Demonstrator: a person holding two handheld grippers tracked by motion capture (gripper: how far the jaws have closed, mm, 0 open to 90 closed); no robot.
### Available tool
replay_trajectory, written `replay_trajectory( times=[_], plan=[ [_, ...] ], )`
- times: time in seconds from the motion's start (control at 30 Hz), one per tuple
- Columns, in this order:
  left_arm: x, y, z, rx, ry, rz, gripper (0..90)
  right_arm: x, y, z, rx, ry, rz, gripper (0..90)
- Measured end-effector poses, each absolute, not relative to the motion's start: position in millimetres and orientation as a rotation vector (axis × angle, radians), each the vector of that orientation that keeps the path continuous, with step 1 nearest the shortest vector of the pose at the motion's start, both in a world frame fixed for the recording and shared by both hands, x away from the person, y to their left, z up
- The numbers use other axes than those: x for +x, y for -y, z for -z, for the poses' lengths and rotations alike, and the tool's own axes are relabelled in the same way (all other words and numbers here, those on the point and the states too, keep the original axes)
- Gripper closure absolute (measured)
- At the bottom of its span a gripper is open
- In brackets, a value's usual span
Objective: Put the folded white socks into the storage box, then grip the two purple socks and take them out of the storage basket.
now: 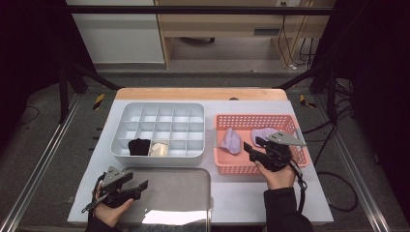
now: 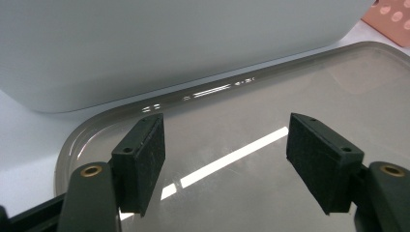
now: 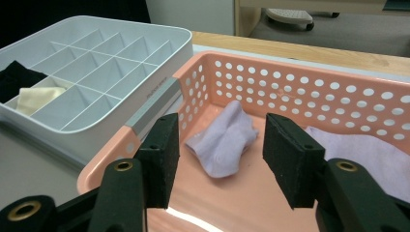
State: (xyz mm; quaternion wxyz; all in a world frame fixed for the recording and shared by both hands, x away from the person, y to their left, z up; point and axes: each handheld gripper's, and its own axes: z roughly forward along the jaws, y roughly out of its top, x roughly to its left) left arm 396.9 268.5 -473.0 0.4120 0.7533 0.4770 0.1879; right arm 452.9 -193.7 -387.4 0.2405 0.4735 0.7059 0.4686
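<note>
Jaws of the right gripper are seen parted about halfway with nothing between them, poised over the near rim of the pink perforated basket. Just beyond the pads, on the basket floor, a crumpled lilac sock lies loose, and a second lilac piece rests beside it toward the basket's right end. Being soft, light and limp, the sock is judged likely to sag and fold when lifted; its raised, bunched middle would best be pinched. Left of the basket, a grey divided organiser holds a black sock and a cream sock. The left gripper hangs wide and empty over a metal tray.
</note>
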Motion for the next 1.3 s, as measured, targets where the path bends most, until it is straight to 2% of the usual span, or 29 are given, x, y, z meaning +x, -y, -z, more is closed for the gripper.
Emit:
replay_trajectory(
  times=[0.63,0.87,1.3],
  plan=[
    [400,-270,475,1.904,-1.214,-0.463,29.8,517,151,379,1.313,-1.958,-1.172,48.3],
    [400,-271,475,1.900,-1.216,-0.460,29.7,538,148,390,1.348,-1.951,-1.133,48.6],
    [400,-270,475,1.909,-1.219,-0.468,29.7,553,141,413,1.413,-1.968,-1.078,50.7]
  ],
)
